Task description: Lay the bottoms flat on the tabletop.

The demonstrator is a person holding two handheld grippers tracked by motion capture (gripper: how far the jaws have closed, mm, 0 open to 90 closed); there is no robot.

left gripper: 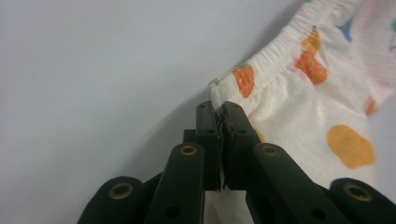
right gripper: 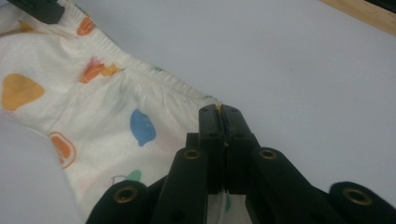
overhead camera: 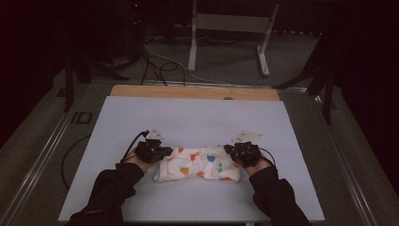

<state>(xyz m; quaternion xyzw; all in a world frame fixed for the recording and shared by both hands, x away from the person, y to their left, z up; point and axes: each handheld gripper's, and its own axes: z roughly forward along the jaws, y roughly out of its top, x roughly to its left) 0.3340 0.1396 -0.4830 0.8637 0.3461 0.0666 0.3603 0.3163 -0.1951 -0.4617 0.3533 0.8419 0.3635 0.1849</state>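
A small white garment [overhead camera: 200, 164] printed with orange, blue and green shapes lies on the pale table top, stretched between my two grippers. My left gripper [overhead camera: 162, 153] pinches its left corner. In the left gripper view the jaws [left gripper: 220, 114] are shut on the elastic waistband edge of the garment [left gripper: 299, 79]. At the garment's right corner sits my right gripper [overhead camera: 231, 150]. Seen in the right gripper view, that gripper [right gripper: 221, 114] is closed on the gathered waistband of the cloth [right gripper: 107, 107], which spreads out to the left.
The white table sheet [overhead camera: 188, 117] has free room all round the garment. A wooden strip [overhead camera: 193, 92] runs along the far edge. Beyond it stand a metal frame [overhead camera: 230, 28] and cables [overhead camera: 155, 66] on the floor.
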